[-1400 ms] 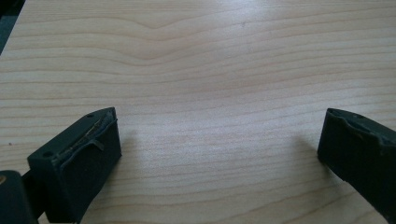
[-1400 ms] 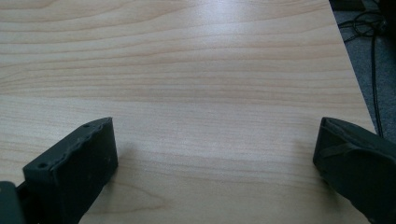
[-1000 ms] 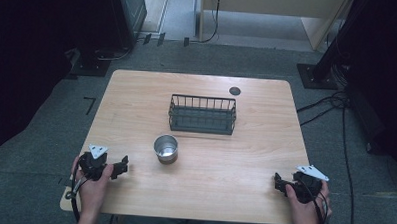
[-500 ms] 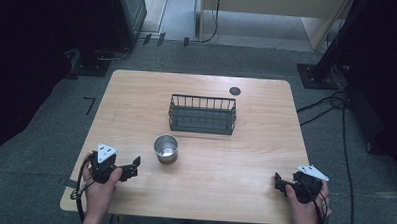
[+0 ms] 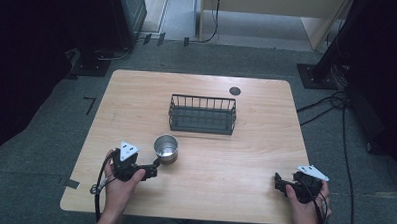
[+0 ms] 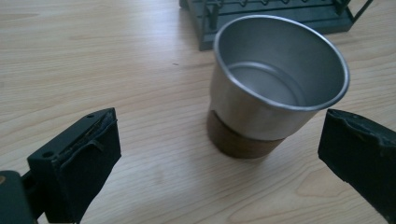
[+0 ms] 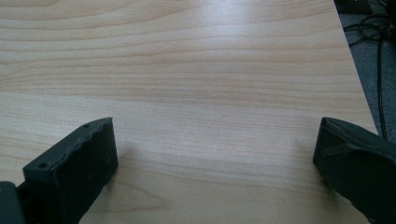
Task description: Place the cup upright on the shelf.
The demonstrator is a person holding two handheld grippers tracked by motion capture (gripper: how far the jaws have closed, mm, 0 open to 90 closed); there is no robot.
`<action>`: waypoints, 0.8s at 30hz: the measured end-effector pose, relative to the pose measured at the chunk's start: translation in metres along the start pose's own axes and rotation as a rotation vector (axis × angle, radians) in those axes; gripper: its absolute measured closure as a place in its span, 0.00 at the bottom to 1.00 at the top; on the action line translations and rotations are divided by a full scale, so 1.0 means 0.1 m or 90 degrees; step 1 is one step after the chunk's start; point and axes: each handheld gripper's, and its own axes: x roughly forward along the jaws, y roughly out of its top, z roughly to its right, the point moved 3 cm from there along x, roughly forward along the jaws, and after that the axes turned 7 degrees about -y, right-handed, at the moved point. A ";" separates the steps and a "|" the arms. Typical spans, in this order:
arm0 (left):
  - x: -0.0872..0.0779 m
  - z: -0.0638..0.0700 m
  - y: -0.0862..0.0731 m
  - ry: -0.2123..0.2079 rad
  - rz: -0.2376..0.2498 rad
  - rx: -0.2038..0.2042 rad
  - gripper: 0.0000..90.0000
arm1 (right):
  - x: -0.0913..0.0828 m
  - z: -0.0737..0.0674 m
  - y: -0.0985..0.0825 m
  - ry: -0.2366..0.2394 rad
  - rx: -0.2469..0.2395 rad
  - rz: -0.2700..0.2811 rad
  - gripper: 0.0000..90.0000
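Pale wood grain runs across the rectangular light wooden table (image 5: 255,159), which stands on grey carpet in the middle of the high view. Near the centre of the frame, slightly above the middle, sits a dark wire basket with a rectangular frame (image 5: 202,114). A small round black disc (image 5: 234,90) lies on the tabletop up and to the right of it, near the far edge.

Lower left of centre stands a small shiny metal cup with a brown band round its base (image 5: 165,148), upright and empty. In the left gripper view the cup (image 6: 275,84) fills the upper middle of the frame, its flared rim wider than its foot, with the basket's corner (image 6: 261,11) just behind it at the top.

The left gripper (image 5: 153,166), held in the person's left hand (image 5: 119,182) at the lower left of the high view, points toward the cup. Its jaws are spread wide, one on each side of the frame in its own view, short of the cup and not touching it.

The right gripper (image 5: 279,184), in the right hand (image 5: 308,206) at the lower right, rests low over bare wood well apart from the cup and basket. Its jaws also stand wide apart, with nothing between them but tabletop (image 7: 196,93).
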 end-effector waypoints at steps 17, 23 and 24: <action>0.39 0.21 0.05 0.005 -0.029 0.014 0.00 | 0.00 0.00 0.00 0.000 0.000 0.000 0.00; 0.49 0.26 0.11 0.017 -0.032 0.020 0.00 | 0.00 0.00 0.00 0.000 0.001 0.000 0.00; 0.51 0.27 0.11 0.017 -0.035 0.022 0.00 | 0.00 0.00 0.00 0.000 0.000 0.000 0.00</action>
